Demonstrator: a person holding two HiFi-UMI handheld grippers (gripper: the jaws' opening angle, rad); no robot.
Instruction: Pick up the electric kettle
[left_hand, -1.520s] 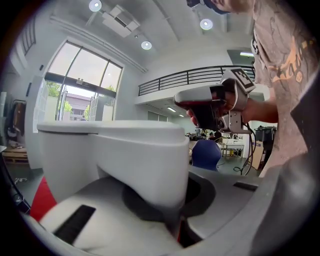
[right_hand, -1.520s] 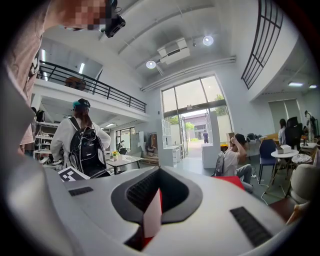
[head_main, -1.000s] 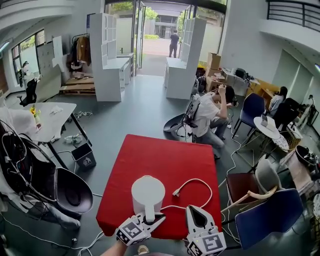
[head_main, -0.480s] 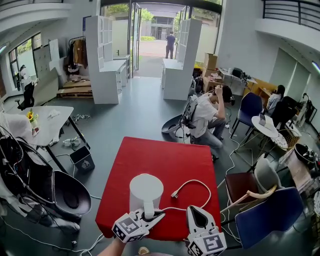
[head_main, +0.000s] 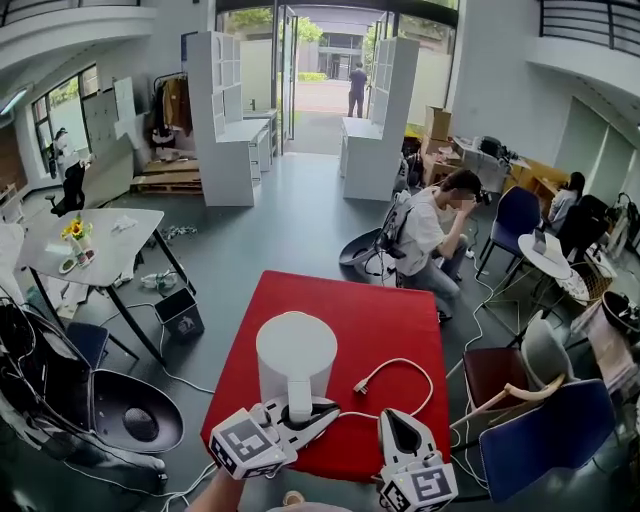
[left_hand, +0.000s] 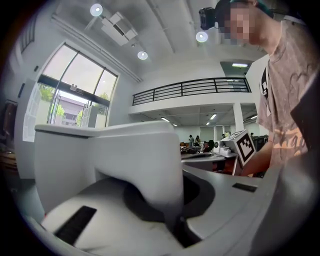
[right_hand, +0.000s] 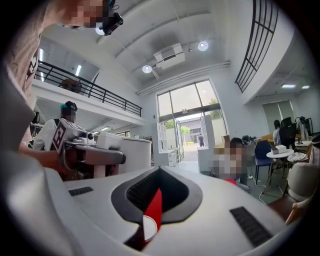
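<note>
Raised higher than a second ago, the white electric kettle (head_main: 295, 352) hangs over the near half of the red table (head_main: 345, 305). The left gripper (head_main: 303, 410) has its jaws clamped tight on the kettle's handle (left_hand: 142, 160). Just beside it, the right gripper (head_main: 392, 418) sits closed and empty at the table's front edge.

A person (head_main: 430, 235) crouches beyond the red table (head_main: 340, 310), near a blue chair (head_main: 515, 215)
</note>
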